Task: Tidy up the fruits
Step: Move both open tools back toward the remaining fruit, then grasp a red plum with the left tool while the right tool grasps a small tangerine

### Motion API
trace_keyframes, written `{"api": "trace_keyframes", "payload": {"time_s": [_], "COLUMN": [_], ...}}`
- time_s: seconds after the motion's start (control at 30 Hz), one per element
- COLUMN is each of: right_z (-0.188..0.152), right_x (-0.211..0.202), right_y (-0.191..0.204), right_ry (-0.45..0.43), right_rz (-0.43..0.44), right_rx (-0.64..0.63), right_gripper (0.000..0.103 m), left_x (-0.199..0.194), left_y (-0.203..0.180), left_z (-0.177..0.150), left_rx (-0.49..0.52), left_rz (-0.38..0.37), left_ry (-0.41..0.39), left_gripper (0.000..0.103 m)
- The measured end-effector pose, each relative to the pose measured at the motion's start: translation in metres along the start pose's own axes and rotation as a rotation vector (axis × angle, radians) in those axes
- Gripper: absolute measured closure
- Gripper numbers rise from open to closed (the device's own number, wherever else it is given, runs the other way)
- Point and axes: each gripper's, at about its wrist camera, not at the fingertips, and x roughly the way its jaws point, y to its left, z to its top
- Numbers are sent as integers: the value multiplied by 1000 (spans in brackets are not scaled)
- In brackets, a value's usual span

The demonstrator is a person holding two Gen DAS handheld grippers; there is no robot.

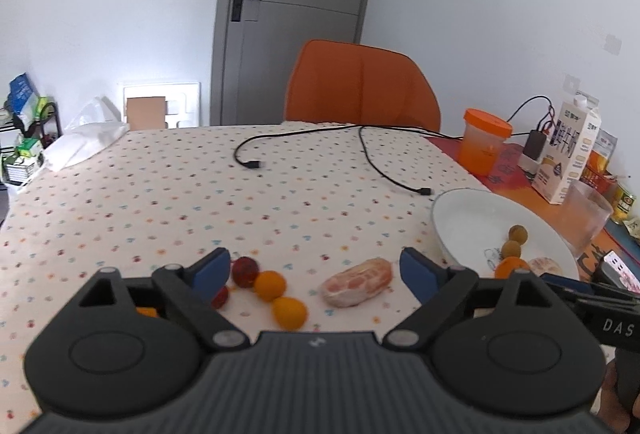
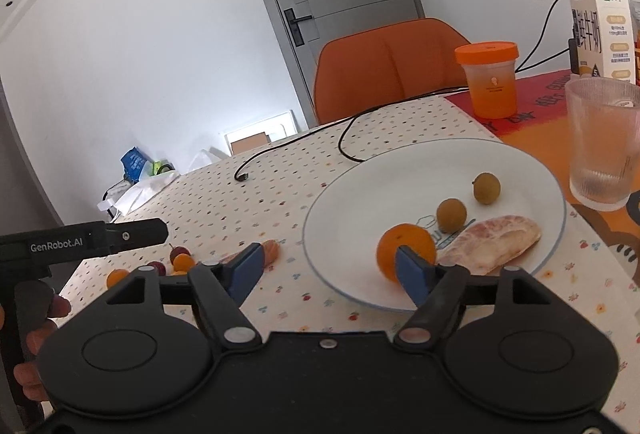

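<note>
Left tongs (image 1: 314,272) spread wide at the bottom centre of the left wrist view, gripping nothing. Between the blue tips, on the dotted counter (image 1: 200,193): a peeled pomelo segment (image 1: 357,282), two small oranges (image 1: 270,286) (image 1: 289,312) touching each other, and a dark red fruit (image 1: 245,271) just beside the upper orange. Another red fruit (image 1: 221,298) half hidden behind the left tip.

Right tongs (image 2: 330,268) likewise wide open at the bottom centre of the right wrist view, nothing held; right tip in front of an orange (image 2: 404,248) in the white plate (image 2: 340,218), contact impossible to judge.

In the plate, right of centre in that view: the orange nearest the camera, two brownish-green longans (image 2: 451,214) (image 2: 486,187) a little apart behind it, and a second peeled pomelo segment (image 2: 490,242) lying flat at the right, near the orange.

Orange-lidded jar (image 2: 488,81) upper right, upright on the red-and-orange cloth, filled with an orange content. Ribbed clear glass (image 2: 604,141) at the right edge, just beside the plate, contents unclear. Milk carton (image 2: 600,25) upright behind the glass. Black cable (image 1: 304,141) looping across the counter's far side, orange chair (image 1: 360,89) beyond.
</note>
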Motion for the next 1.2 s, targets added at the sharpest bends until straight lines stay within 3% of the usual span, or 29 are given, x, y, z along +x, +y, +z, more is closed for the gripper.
{"api": "trace_keyframes", "payload": {"time_s": [0.13,0.3,0.5,0.87,1.03,1.2], "right_z": [0,-3,-6,-12,-14,-11], "right_x": [0,2,6,14,17,25], "right_y": [8,21,33,53,62,69], "right_ry": [-3,11,11,41,44,53], "right_rz": [14,48,54,91,117,135], "right_rx": [-7,-29,-48,-87,-101,-104], "right_gripper": [26,10,0,0,0,12], "left_x": [-8,-13,-15,-17,-21,-17], "left_y": [9,19,33,52,61,65], "left_z": [-2,-6,-12,-26,-24,-21], "left_rx": [0,6,1,-24,-38,-50], "left_rz": [17,35,57,78,88,88], "left_ry": [-8,3,22,46,15,18], "left_gripper": [12,12,12,12,13,28]}}
